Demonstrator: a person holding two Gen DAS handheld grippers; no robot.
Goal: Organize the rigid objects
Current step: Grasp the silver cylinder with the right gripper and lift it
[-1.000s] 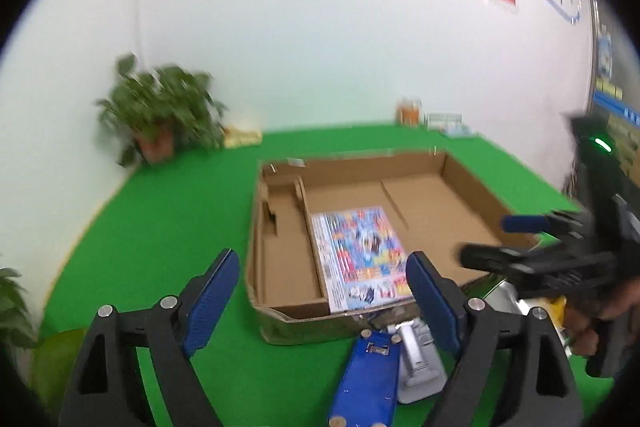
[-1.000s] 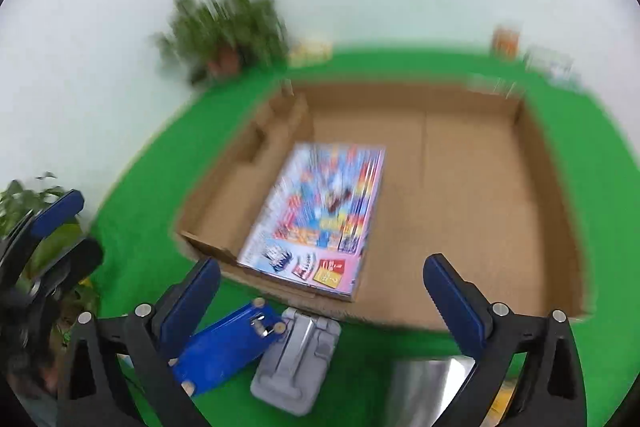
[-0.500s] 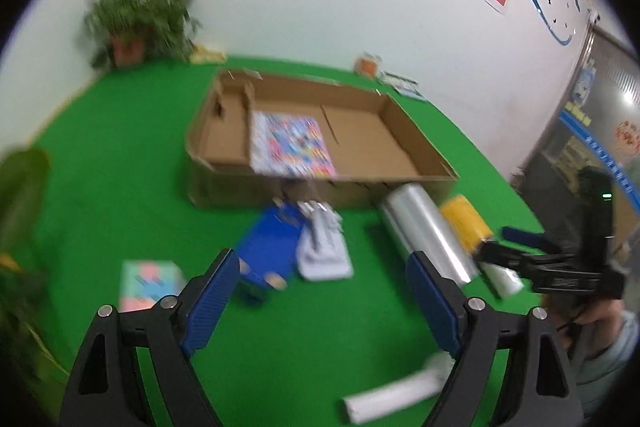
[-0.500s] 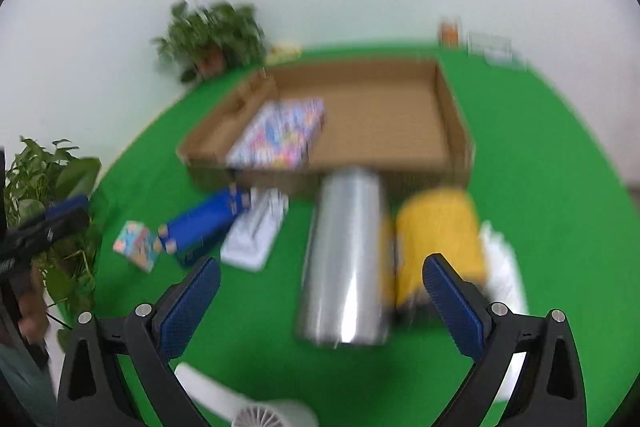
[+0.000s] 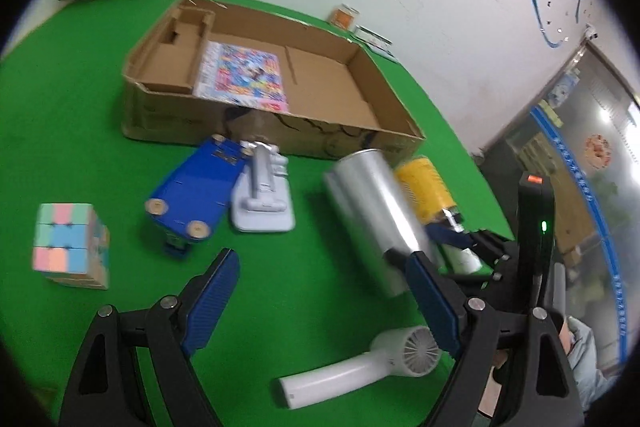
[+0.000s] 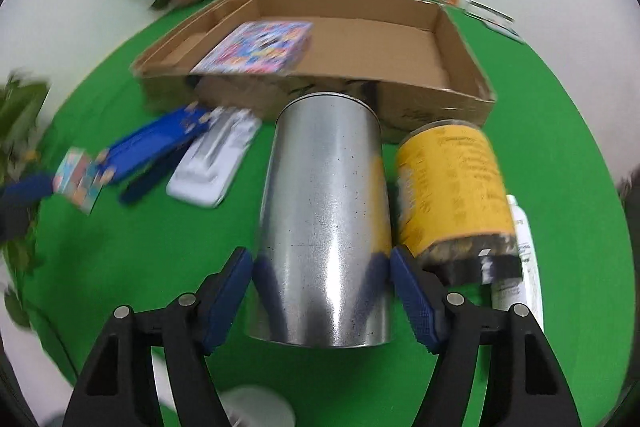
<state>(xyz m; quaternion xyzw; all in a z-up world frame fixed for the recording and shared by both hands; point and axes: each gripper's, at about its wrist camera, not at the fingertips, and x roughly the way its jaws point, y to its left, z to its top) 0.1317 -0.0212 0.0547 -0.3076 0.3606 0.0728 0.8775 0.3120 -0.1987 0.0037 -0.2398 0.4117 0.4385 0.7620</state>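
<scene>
Right wrist view shows the right gripper [image 6: 322, 291] now down around the silver can [image 6: 324, 223] lying on the green table [image 6: 120, 247] before the cardboard box [image 6: 460, 67] — jaws just narrowed, pads at its sides, grip unconfirmed — while the left gripper [image 5: 320, 303] hangs open, empty

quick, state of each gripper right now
left gripper: open, nothing between its jaws.
right gripper: jaws just closing around the silver can; contact cannot be told.
</scene>
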